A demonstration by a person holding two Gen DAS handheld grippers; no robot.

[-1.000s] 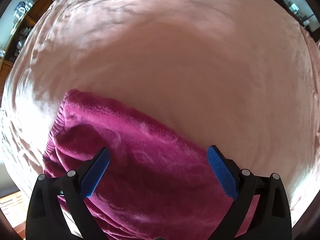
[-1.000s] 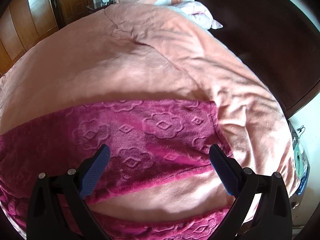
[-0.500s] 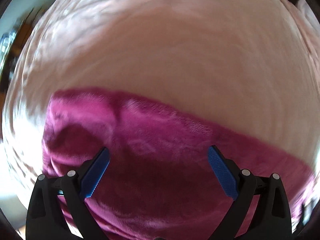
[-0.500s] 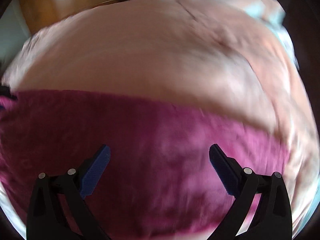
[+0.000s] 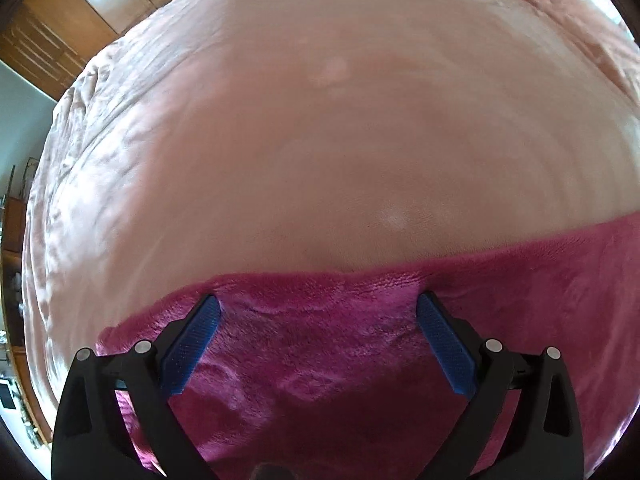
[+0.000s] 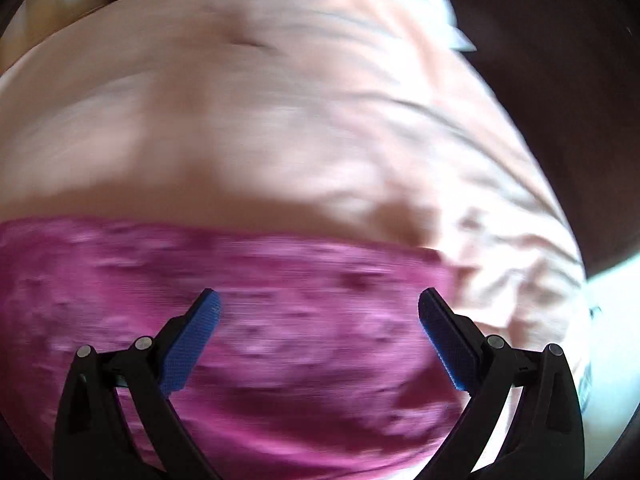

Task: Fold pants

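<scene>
no writing shows anywhere. the left gripper [image 5: 318, 304] hangs low over the magenta fleece pants [image 5: 320, 352], its blue pads [image 5: 192, 340] spread wide with the fabric's far edge between them, nothing clamped. the right gripper [image 6: 319, 304] is likewise spread apart above the pants [image 6: 280, 320], that view blurred. the pants lie flat on a peach blanket [image 5: 320, 140] covering the bed; wooden cabinets [image 5: 52, 28] stand beyond.

Soft daylight washes a peach bedspread [image 5: 320, 140], glare whitening its creased right edge [image 6: 540, 280]; the right wrist view smears with motion blur, fisheye corners dark.
</scene>
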